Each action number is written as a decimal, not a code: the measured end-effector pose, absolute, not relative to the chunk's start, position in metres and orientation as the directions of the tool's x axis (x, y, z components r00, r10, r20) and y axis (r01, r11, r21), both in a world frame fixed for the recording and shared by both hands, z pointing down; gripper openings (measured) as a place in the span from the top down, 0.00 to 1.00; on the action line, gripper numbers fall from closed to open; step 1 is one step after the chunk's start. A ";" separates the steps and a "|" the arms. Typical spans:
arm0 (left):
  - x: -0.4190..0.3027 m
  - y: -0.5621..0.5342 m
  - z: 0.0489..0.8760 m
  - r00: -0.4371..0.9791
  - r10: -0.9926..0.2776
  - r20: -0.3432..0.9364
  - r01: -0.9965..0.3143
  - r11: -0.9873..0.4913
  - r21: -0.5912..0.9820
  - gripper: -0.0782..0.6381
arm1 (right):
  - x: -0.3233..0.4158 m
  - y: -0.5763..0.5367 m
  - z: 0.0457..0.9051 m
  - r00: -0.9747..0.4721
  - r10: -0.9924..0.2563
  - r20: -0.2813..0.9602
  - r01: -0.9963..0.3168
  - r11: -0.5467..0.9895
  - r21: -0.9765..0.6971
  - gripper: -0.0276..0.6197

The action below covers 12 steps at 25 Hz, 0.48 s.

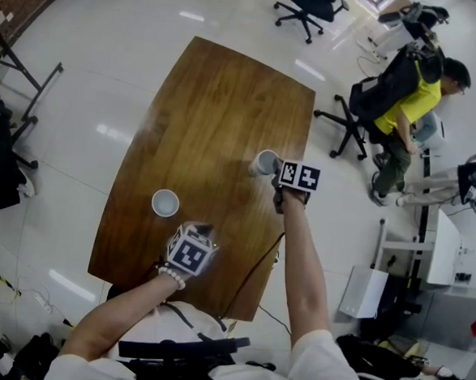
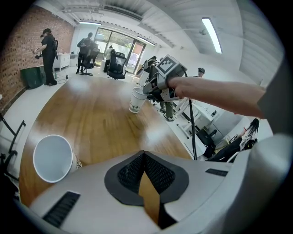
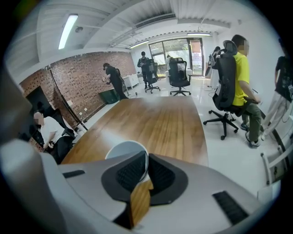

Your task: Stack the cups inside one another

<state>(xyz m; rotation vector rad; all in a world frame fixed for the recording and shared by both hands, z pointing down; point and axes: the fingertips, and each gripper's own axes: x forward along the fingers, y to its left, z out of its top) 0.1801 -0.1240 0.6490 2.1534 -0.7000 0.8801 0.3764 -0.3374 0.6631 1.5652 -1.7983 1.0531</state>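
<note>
On the wooden table [image 1: 210,118] a white paper cup [image 1: 165,203] stands upright, its mouth open to me. It also shows low at the left of the left gripper view, where the cup [image 2: 52,157] sits just beside the jaws. My left gripper [image 1: 198,228] hovers near it at the table's near edge, its jaws shut on nothing [image 2: 143,154]. My right gripper [image 1: 275,168] is shut on the rim of a second white cup [image 1: 264,162], held tilted over the table's right side. One pad sits inside that cup [image 3: 124,151] and one outside, with the gripper [image 3: 145,161] pinching its wall.
A black cable [image 1: 257,264] runs off the table's near right edge. A person in a yellow shirt [image 1: 407,95] sits by office chairs [image 1: 352,124] to the right. Other chairs [image 1: 309,5] and white shelving [image 1: 429,247] stand on the glossy floor around the table.
</note>
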 end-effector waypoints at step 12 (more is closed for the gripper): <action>0.177 -0.123 0.646 0.618 -0.219 0.755 -0.690 -0.611 0.389 0.90 | 0.381 -0.339 0.654 -0.153 -0.594 0.789 -0.986 0.034 -0.166 0.86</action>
